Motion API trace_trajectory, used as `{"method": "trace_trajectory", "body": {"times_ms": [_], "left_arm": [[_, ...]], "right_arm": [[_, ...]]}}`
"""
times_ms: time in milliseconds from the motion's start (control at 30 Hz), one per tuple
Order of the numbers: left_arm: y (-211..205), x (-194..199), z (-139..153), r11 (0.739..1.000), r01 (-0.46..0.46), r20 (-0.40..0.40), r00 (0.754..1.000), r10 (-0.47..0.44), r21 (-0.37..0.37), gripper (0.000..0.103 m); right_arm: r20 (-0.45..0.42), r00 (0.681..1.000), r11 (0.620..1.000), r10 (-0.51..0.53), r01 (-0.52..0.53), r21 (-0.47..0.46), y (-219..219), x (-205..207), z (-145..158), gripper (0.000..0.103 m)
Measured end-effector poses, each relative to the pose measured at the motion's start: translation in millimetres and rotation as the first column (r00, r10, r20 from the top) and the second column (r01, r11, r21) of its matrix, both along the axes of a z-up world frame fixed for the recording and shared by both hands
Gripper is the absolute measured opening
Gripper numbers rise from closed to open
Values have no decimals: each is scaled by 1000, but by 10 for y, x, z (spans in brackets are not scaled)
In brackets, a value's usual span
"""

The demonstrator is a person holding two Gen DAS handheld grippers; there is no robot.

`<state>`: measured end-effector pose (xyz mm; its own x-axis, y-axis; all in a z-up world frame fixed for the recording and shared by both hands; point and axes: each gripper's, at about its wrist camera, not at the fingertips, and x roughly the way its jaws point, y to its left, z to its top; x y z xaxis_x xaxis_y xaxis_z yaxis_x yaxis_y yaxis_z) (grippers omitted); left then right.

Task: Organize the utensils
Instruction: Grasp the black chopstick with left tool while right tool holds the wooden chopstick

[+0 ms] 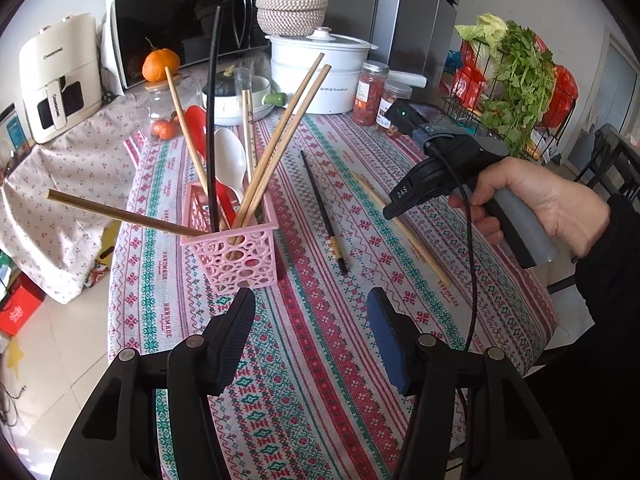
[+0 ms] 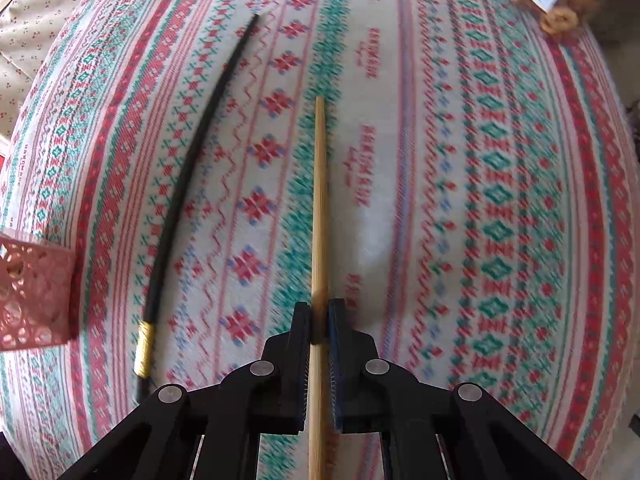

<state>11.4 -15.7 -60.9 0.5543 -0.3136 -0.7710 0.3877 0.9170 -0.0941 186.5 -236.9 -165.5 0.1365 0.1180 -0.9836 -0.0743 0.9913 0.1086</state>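
Bright, soft daylight; strong fisheye bending at edges, motion blur across the right-wrist view

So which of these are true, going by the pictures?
1. The right tool grips a wooden chopstick. True.
2. The left tool holds the black chopstick. False: it is open and empty; that chopstick lies on the tablecloth.
3. The pink basket holds a white spoon. True.
4. The pink basket holds no chopsticks. False: several stand in it.
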Motion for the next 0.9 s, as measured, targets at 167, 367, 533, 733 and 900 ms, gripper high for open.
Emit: {"method": "trace_trajectory", "body": {"times_ms": [167, 367, 533, 733, 900], "left_arm": [[-522, 27, -101, 995, 81, -31, 996, -80, 61, 55], [-1384, 454, -338, 992, 74, -69, 995, -67, 106, 44], [-1863, 1175, -521, 983, -83, -34, 995, 89, 166, 43], [-1961, 1935, -752, 939, -285, -48, 953, 299, 191, 43], [-1890, 2340, -898, 904, -364, -65, 920, 387, 224, 43]], "right_arm": [[21, 998, 998, -53, 52, 18, -491, -309, 147, 5], [45, 995, 994, -91, 89, 62, -976, -629, 286, 5], [60, 992, 988, -115, 108, 115, -1191, -802, 330, 5], [54, 994, 986, -93, 84, 147, -1118, -695, 236, 5], [58, 995, 984, -83, 73, 164, -1003, -643, 224, 5]]}}
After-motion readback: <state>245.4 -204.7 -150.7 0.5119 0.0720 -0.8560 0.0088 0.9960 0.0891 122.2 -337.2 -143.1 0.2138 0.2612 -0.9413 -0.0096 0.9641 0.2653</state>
